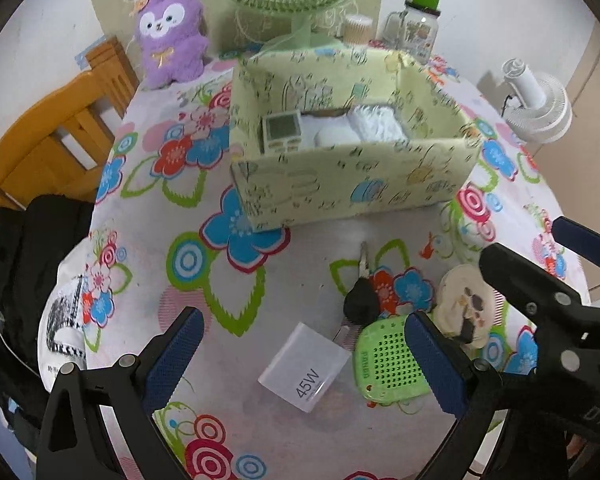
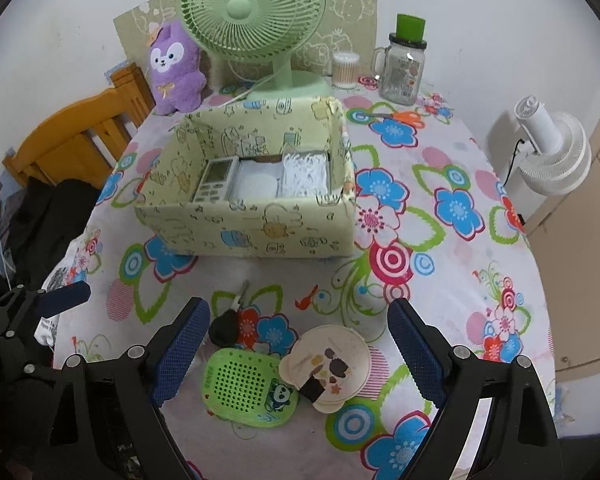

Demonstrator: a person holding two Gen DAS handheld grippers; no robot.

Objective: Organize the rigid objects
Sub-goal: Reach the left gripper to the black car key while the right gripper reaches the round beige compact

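A pale green patterned box (image 1: 340, 184) (image 2: 244, 228) stands mid-table, holding a white remote (image 1: 280, 132) (image 2: 216, 180) and white items. In front lie a white 45W charger (image 1: 306, 368), a black-headed key (image 1: 360, 300) (image 2: 226, 326), a green perforated card (image 1: 384, 360) (image 2: 246, 388) and a round cream mirror (image 1: 466, 304) (image 2: 328, 364). My left gripper (image 1: 304, 360) is open above the charger. My right gripper (image 2: 300, 356) is open above the green card and mirror; it also shows in the left wrist view (image 1: 540, 280).
A green fan (image 2: 252, 20), a purple plush (image 2: 176, 68), a jar with green lid (image 2: 402, 68), a cotton swab tub (image 2: 344, 70) and orange scissors (image 2: 404, 116) stand behind the box. A wooden chair (image 1: 48, 140) with black cloth is left; a white fan (image 2: 552, 152) is right.
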